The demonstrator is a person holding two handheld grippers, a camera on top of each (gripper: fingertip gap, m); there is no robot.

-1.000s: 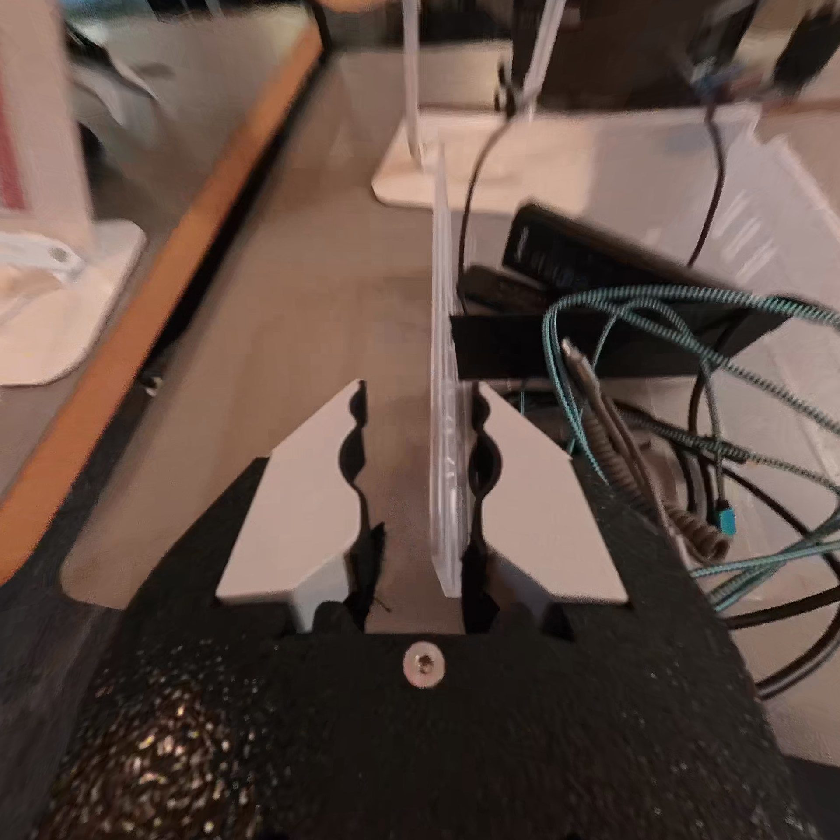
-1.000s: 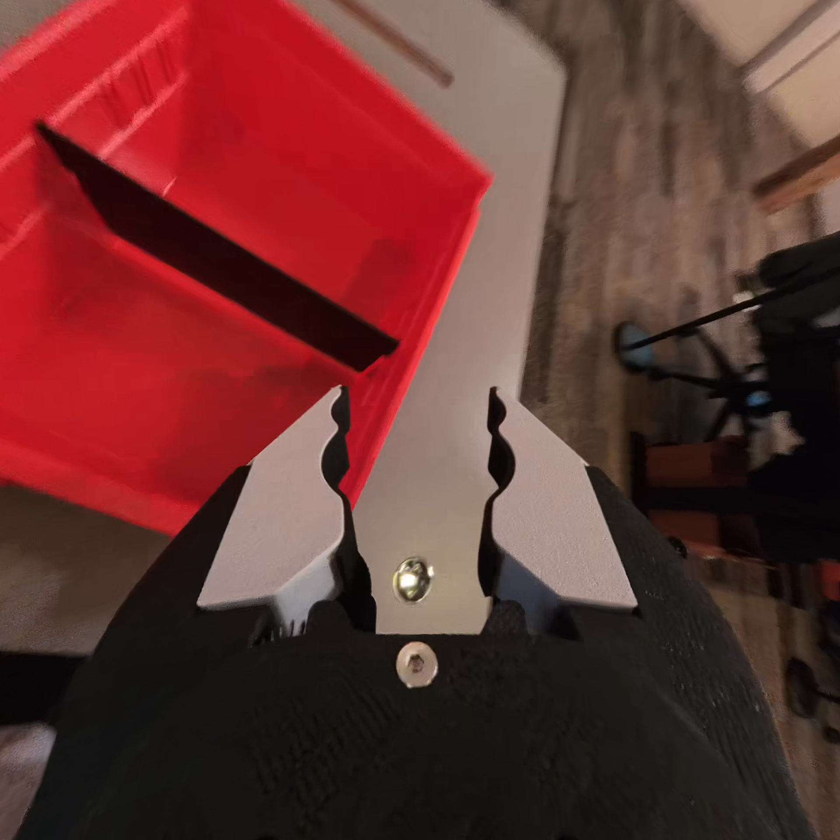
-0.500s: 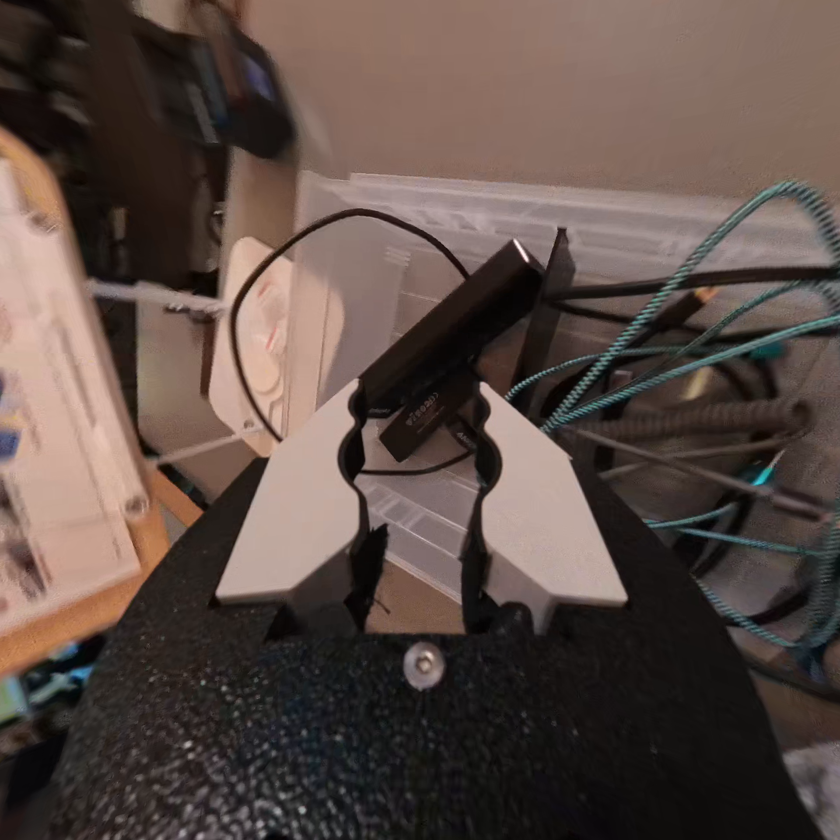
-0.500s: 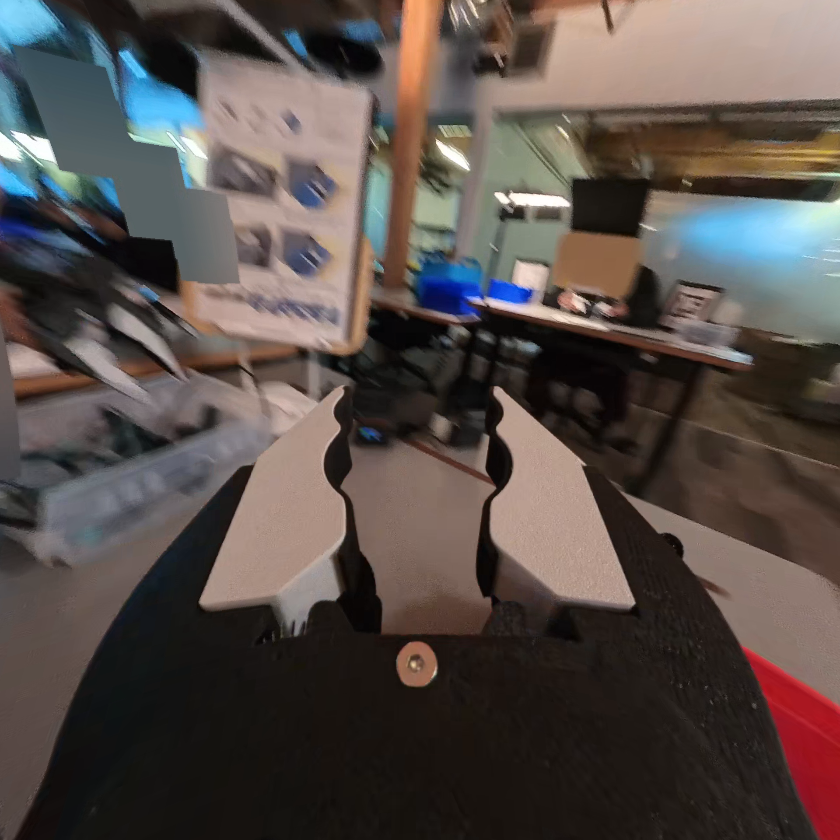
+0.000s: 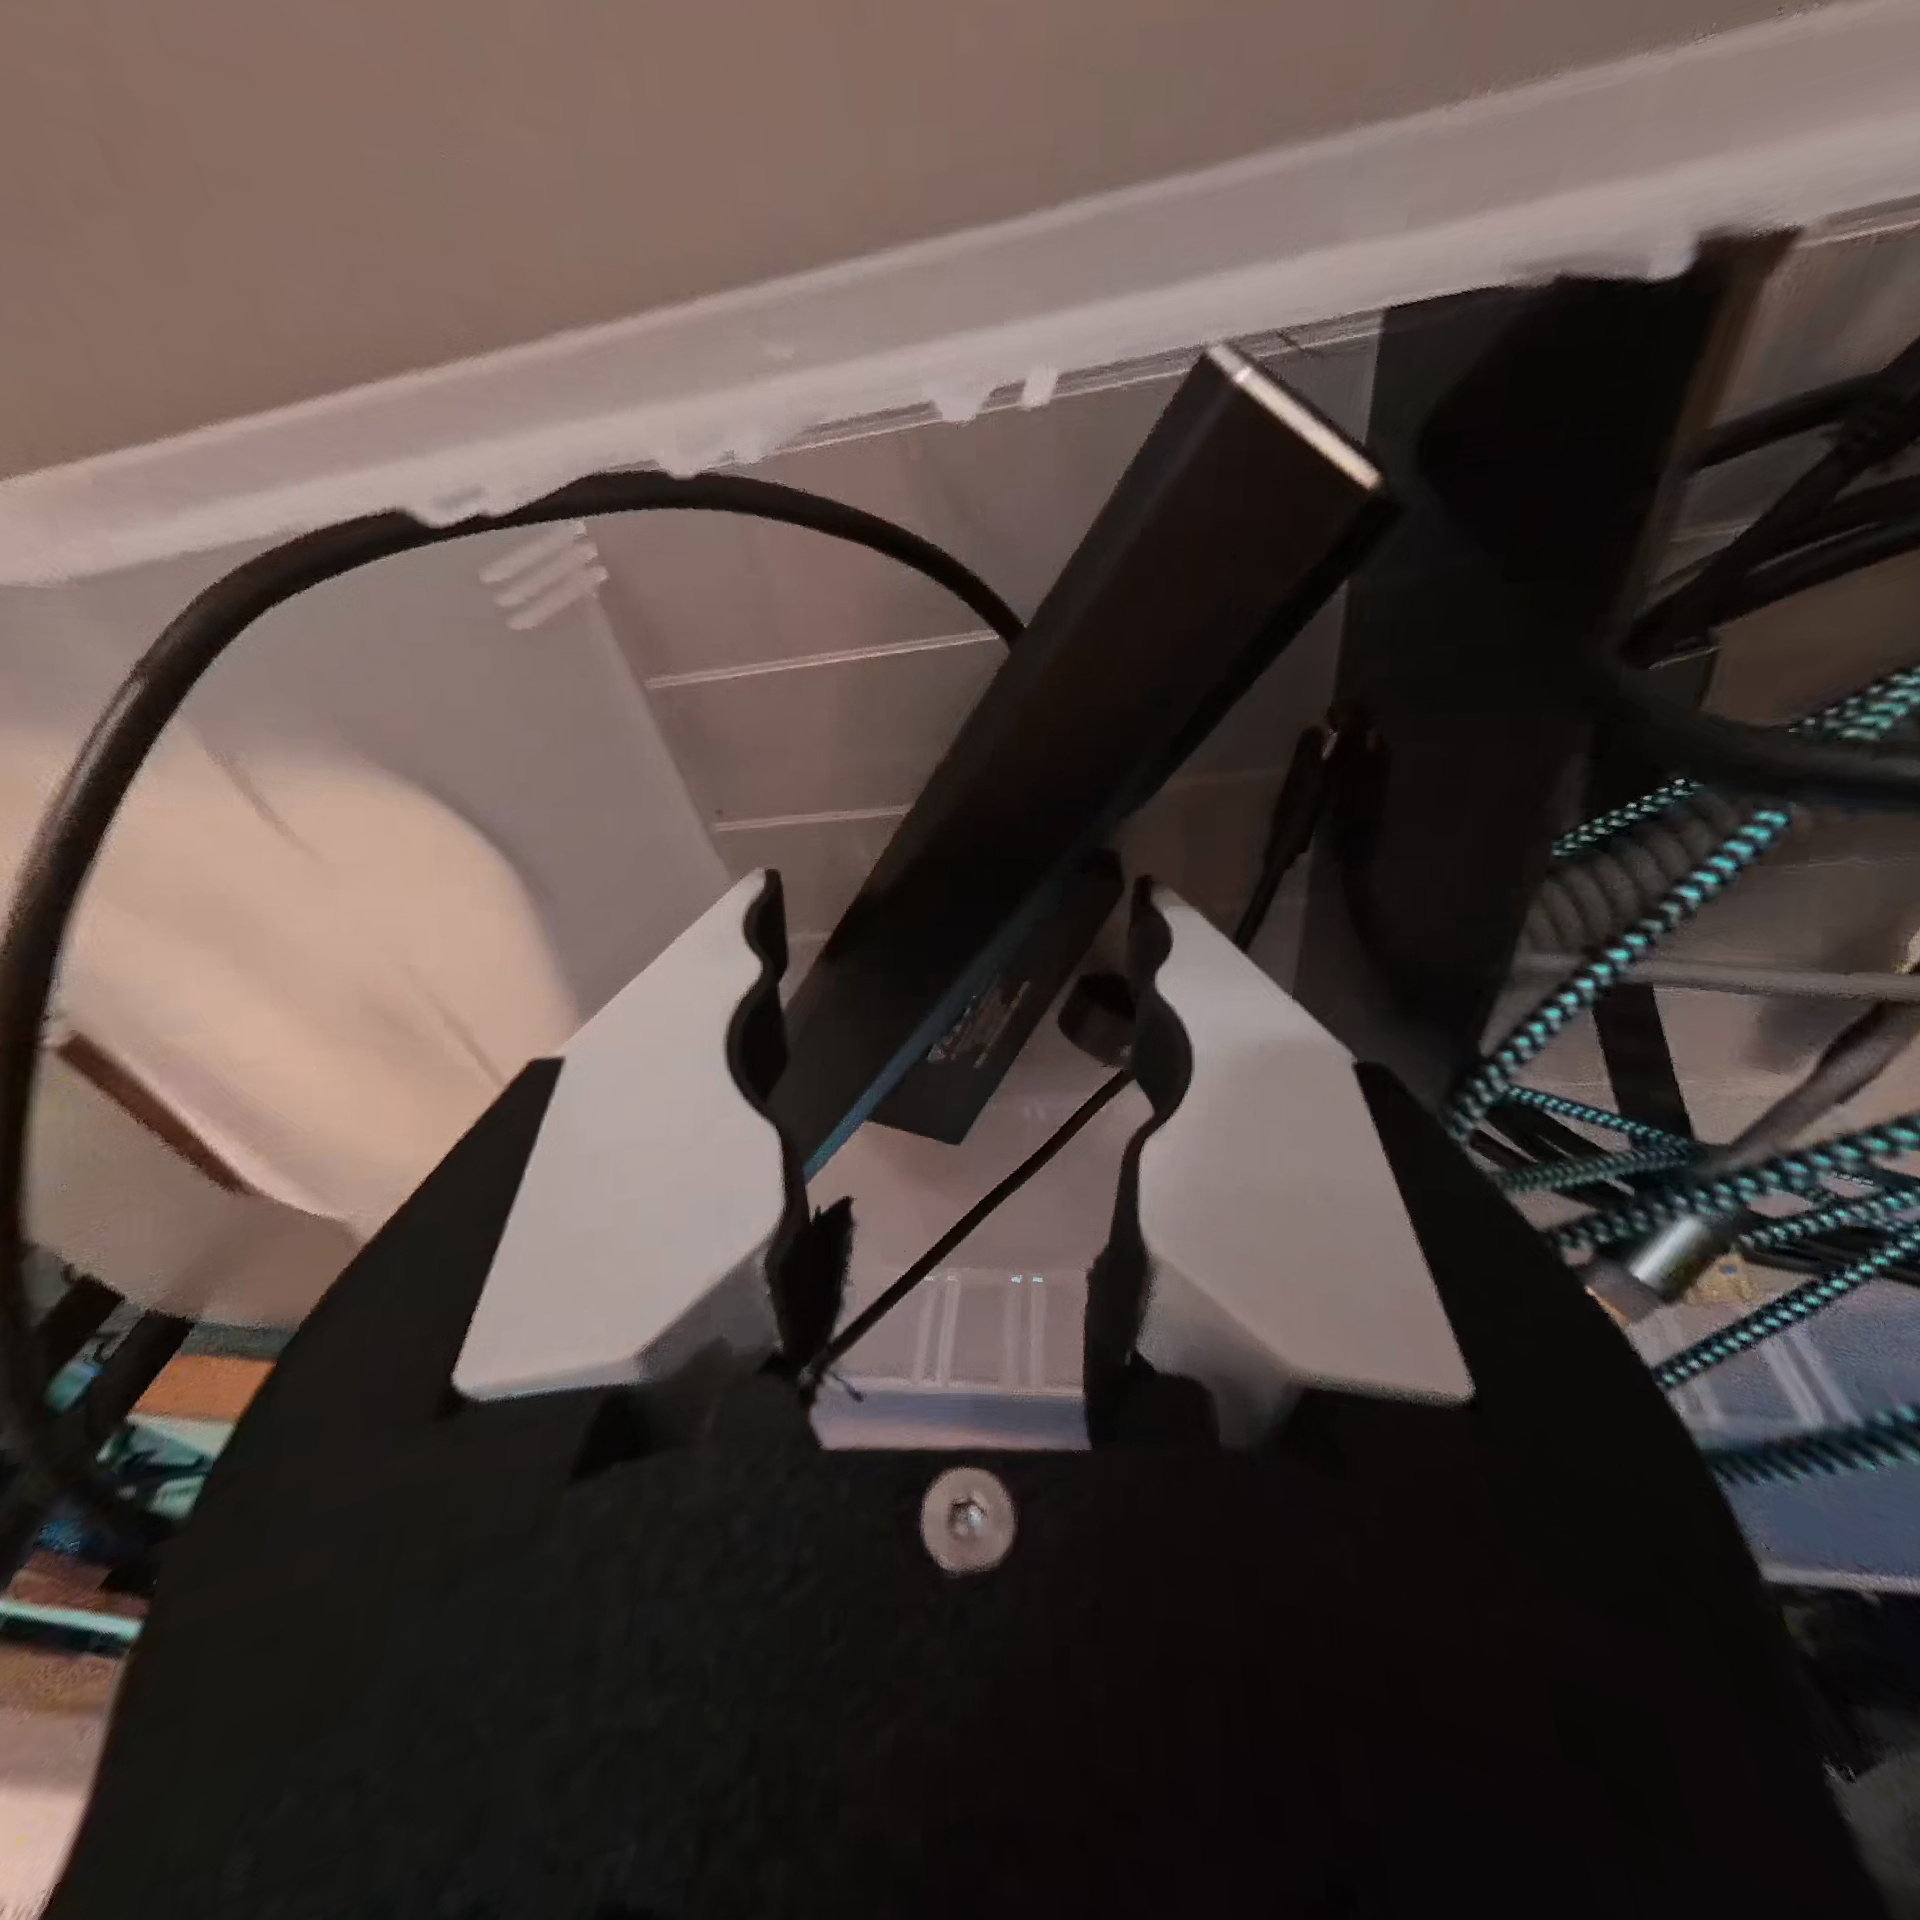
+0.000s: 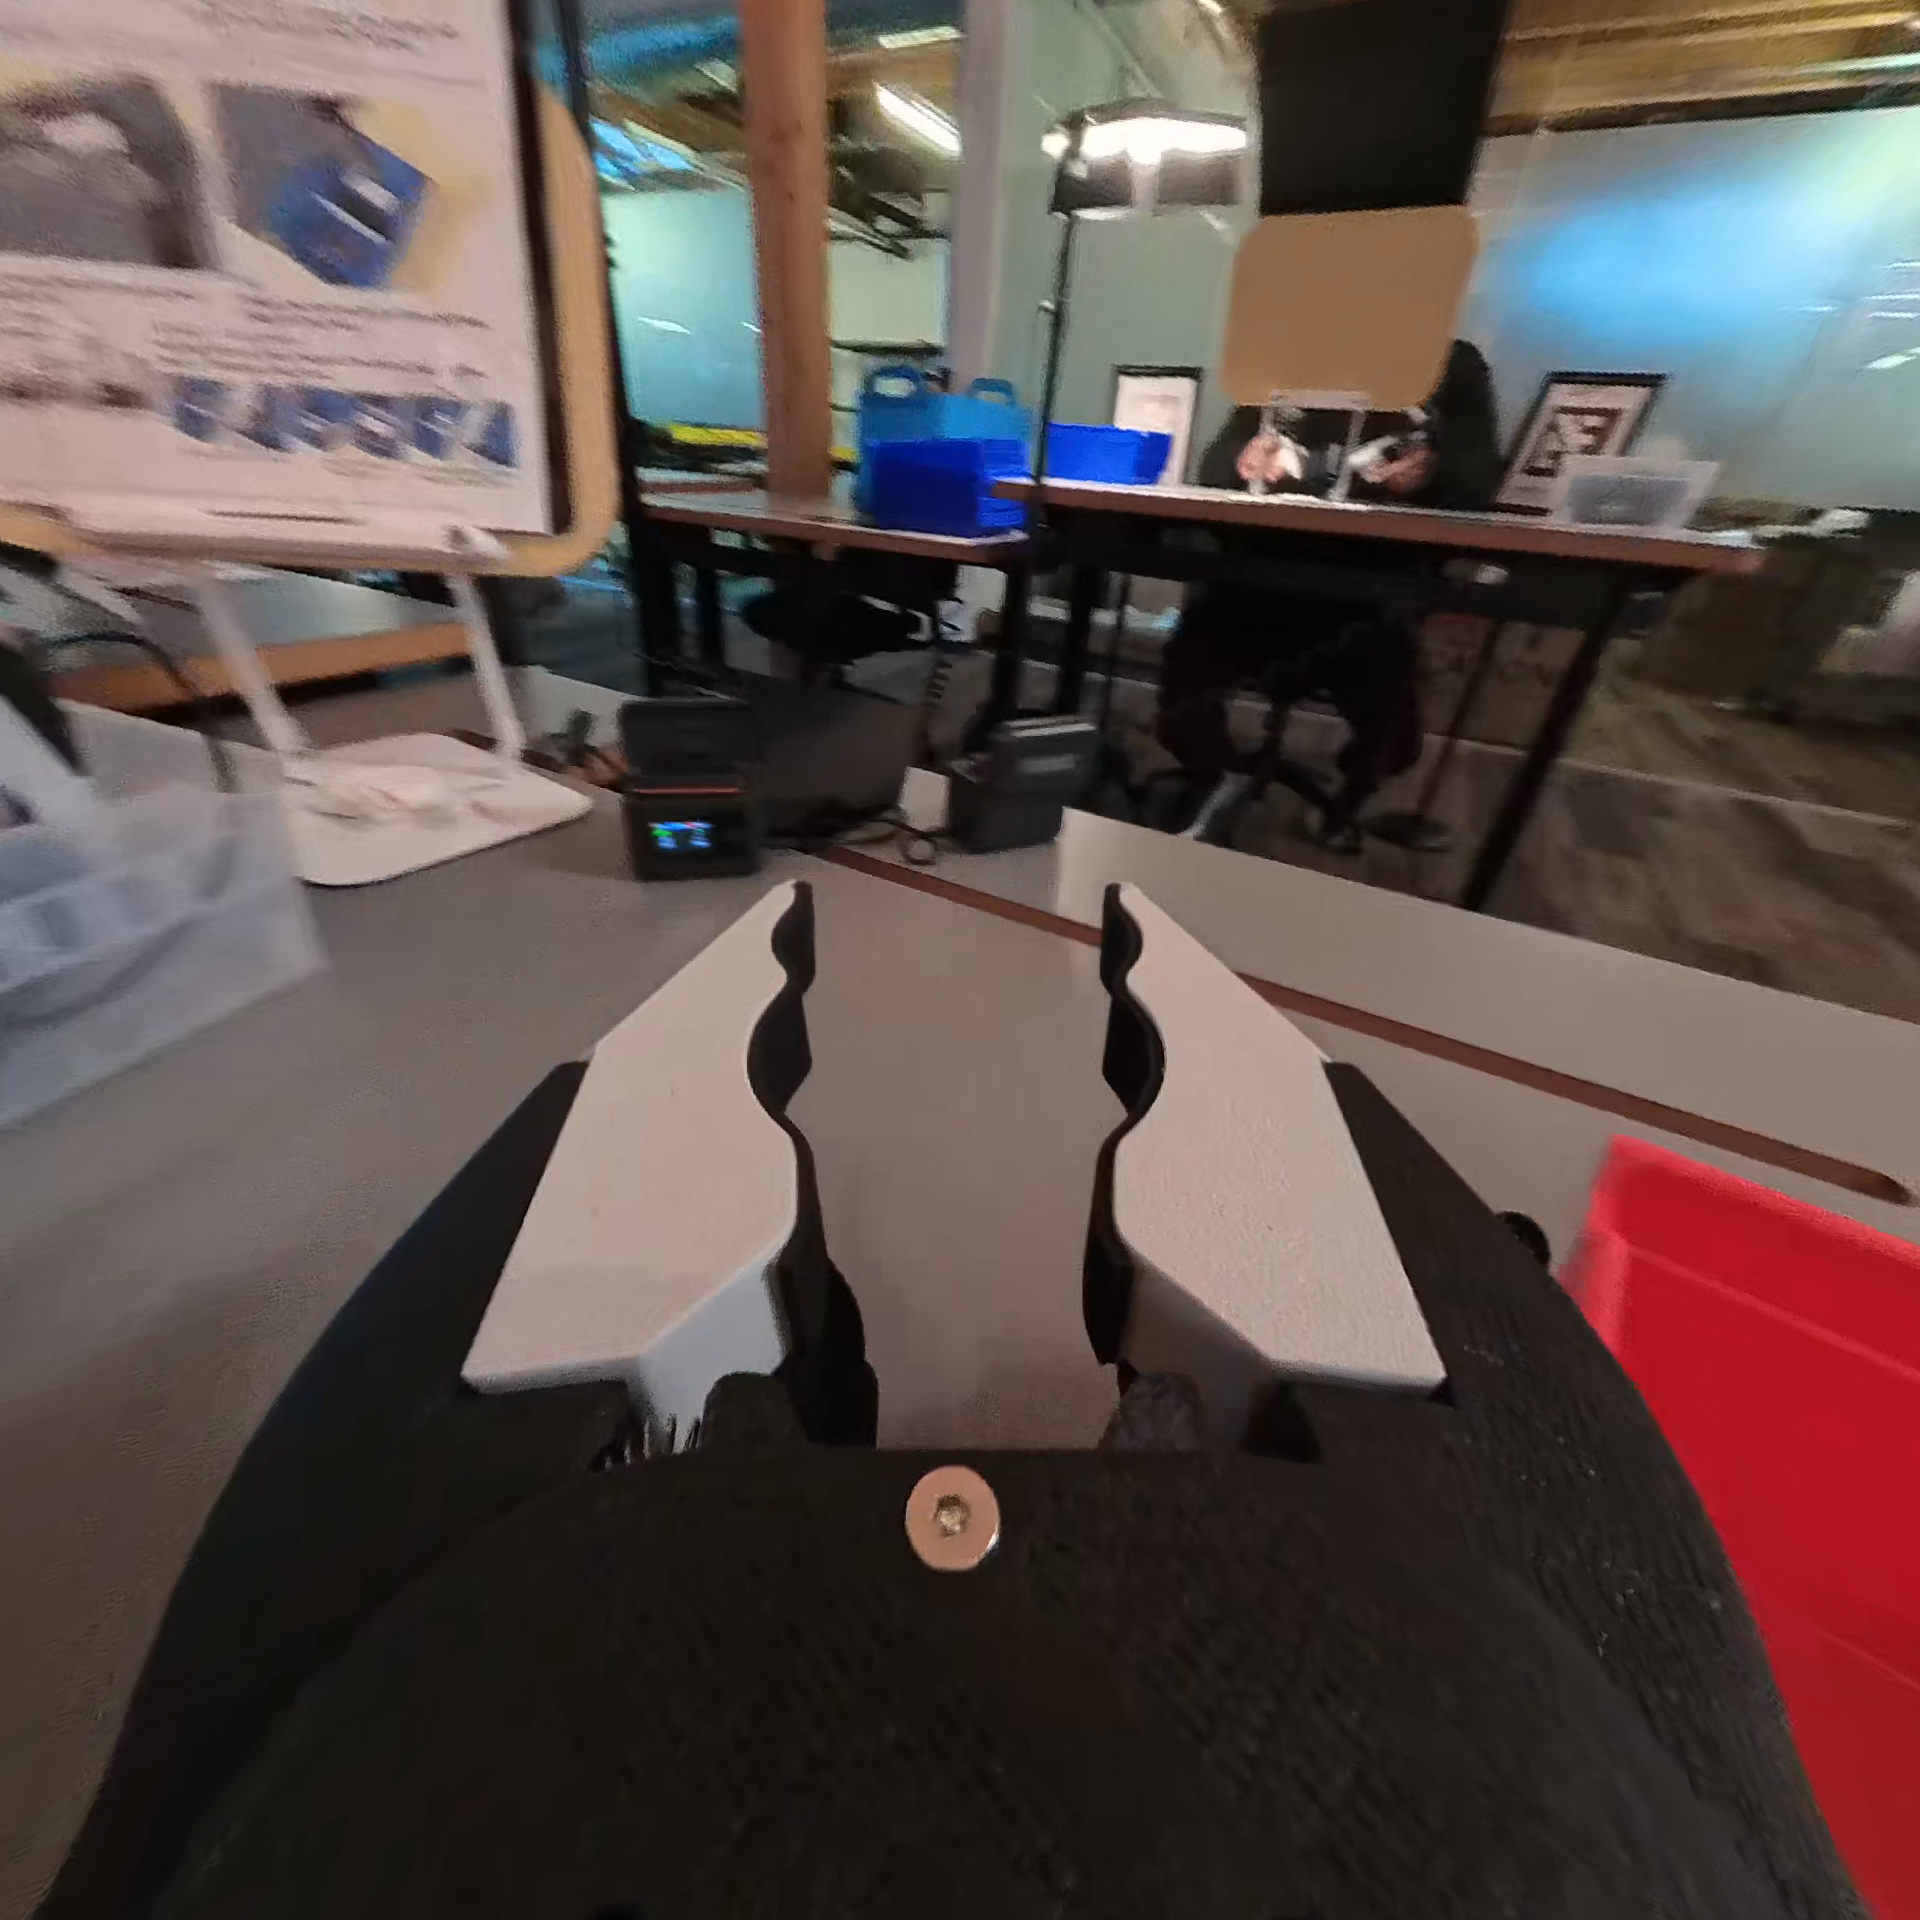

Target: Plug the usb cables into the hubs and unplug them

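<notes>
In the left wrist view a long black USB hub (image 5: 1091, 748) leans diagonally inside a clear plastic bin (image 5: 727, 343). Its lower end sits between the tips of my left gripper (image 5: 956, 904), which is open; I cannot tell whether the fingers touch it. The hub's thin black cable (image 5: 312, 561) loops up and to the left. Teal braided USB cables (image 5: 1662, 1039) and a grey coiled cable lie tangled behind a black divider (image 5: 1507, 623) on the right. My right gripper (image 6: 958, 899) is open and empty, held level over the grey table (image 6: 312, 1039).
A red bin (image 6: 1766, 1455) stands at the right of my right gripper. The clear bin (image 6: 135, 935) is at its left, with a sign on a white stand (image 6: 416, 790) behind. A small black device with a screen (image 6: 681, 831) sits farther back. A person sits at a far table. Across from one pair of fingers to the other is roughly 45 cm.
My left gripper has swung from the bin's side wall to the hub and come close, so the hub's end is between its fingers. My right gripper has tilted up from the red bin.
</notes>
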